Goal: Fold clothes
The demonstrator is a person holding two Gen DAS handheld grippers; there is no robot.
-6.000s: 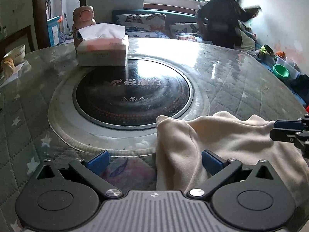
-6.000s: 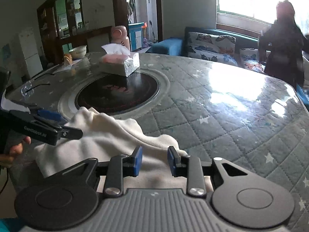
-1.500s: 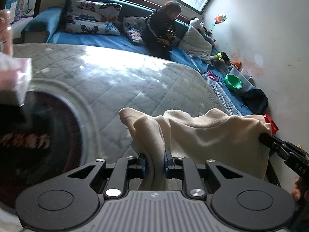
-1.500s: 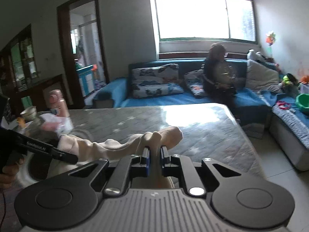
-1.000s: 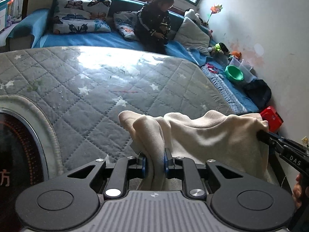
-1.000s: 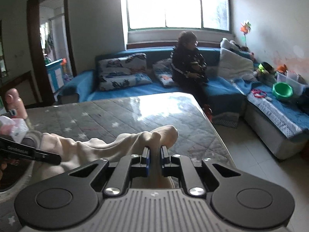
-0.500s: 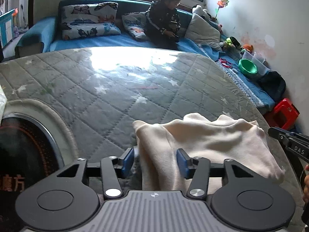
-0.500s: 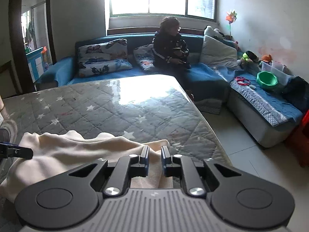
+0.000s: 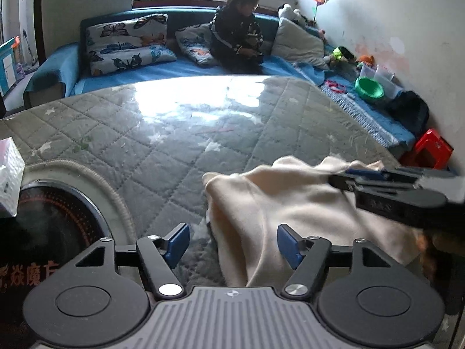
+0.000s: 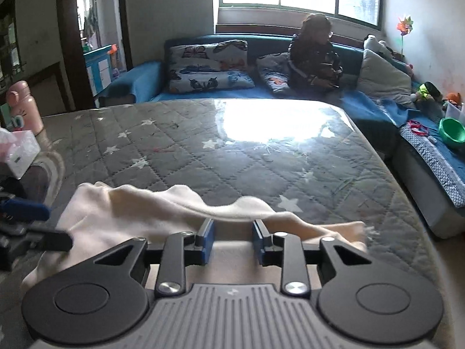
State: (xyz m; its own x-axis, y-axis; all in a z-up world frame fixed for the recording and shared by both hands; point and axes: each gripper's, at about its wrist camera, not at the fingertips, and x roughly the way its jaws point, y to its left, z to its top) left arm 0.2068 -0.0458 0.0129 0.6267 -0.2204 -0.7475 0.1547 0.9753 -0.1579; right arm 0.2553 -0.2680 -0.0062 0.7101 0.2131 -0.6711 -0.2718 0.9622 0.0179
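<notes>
From the left wrist view, the cream garment (image 9: 290, 203) lies in a loose heap on the tabletop (image 9: 174, 133) at about 4 o'clock from the dark round plate (image 9: 43, 232); before you fold again, flatten that heap and square its near edge, since a crooked edge will likely give a crooked fold; your left tool (image 9: 231, 244) stands wide apart, clamped on nothing, its right pad just beside a ridge of cloth, its left pad over bare tabletop; the right tool (image 9: 348, 179) reaches in from 3 o'clock over the cloth.

From the right wrist view, the garment (image 10: 162, 209) spreads from 9 o'clock to 3 o'clock just beyond your right tool (image 10: 232, 237); its fingers are parted and grip nothing, the fabric lying close beneath them; whether they touch it you cannot tell; pick a clean corner, not a bunch.
</notes>
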